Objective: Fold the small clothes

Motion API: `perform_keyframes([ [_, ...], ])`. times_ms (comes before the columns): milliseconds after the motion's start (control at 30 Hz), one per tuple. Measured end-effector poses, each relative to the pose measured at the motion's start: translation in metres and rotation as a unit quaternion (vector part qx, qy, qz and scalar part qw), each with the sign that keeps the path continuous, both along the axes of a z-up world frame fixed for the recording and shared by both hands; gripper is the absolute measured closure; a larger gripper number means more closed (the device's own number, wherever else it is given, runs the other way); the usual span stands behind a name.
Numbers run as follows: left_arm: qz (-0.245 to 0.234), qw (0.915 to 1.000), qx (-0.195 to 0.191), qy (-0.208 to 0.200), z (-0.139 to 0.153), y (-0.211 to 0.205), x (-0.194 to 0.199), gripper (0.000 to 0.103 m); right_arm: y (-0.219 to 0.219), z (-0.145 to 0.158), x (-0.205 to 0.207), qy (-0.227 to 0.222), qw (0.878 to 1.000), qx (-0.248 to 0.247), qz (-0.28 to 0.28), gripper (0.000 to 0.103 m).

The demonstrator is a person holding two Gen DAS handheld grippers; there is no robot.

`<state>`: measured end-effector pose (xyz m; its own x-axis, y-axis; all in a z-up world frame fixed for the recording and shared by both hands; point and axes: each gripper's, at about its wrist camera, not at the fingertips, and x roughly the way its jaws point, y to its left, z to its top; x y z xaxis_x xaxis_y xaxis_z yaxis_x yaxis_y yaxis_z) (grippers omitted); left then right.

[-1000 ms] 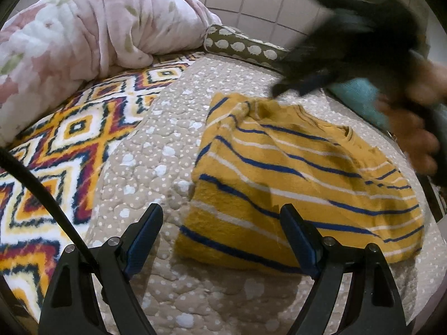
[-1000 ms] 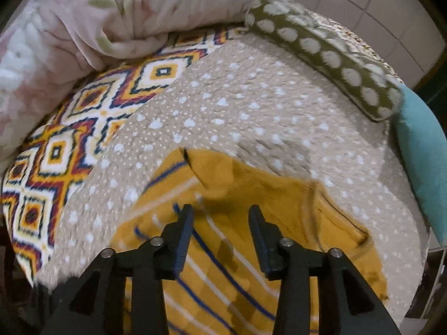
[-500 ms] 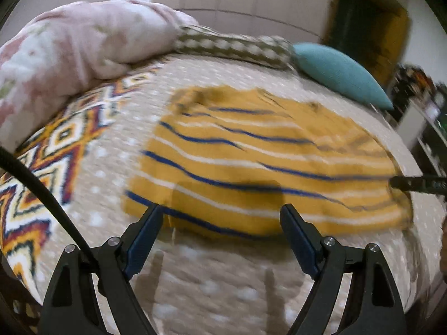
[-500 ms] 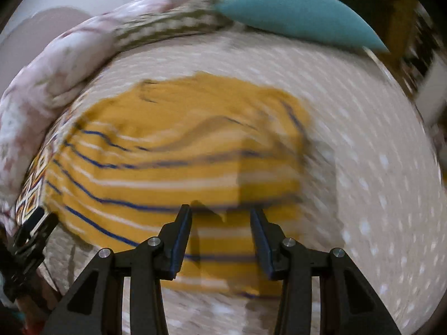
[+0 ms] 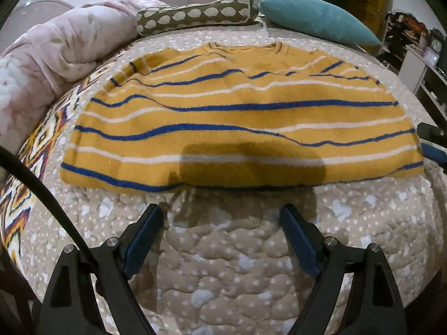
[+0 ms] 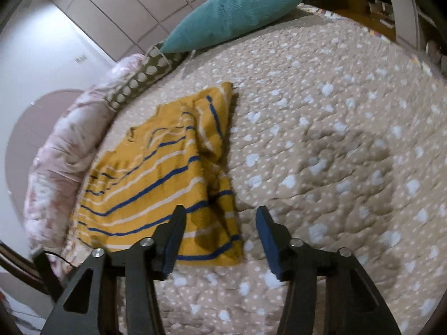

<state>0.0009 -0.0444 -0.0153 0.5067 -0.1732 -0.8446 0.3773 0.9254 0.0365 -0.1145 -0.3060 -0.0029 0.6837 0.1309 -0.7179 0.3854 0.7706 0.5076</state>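
Bed, beige quilt (image 5: 223,265); teal pillow (image 5: 315,18); panelled wall (image 6: 117,8).

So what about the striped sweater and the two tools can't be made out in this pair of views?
- Sweater sleeves: folded out of sight in the left wrist view; its right edge bunches up in the right wrist view.
- Right gripper: cut off by the left wrist view's right edge.
- Sweater's near left corner: hidden behind the right gripper's own finger in the right wrist view.
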Motion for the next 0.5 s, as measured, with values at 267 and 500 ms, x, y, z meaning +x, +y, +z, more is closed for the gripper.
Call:
perform_keyframes([
  [267,0.018,0.9998,-0.001,0.013,-0.004,0.003,0.007,0.008,-0.004,-0.023,0.002,-0.025,0.999,0.048,-0.005,0.039],
  [500,0.026,0.9994,0.002,0.022,-0.005,0.003,0.008,0.006,-0.01,-0.028,-0.002,-0.055,0.996,0.068,-0.008,0.035],
])
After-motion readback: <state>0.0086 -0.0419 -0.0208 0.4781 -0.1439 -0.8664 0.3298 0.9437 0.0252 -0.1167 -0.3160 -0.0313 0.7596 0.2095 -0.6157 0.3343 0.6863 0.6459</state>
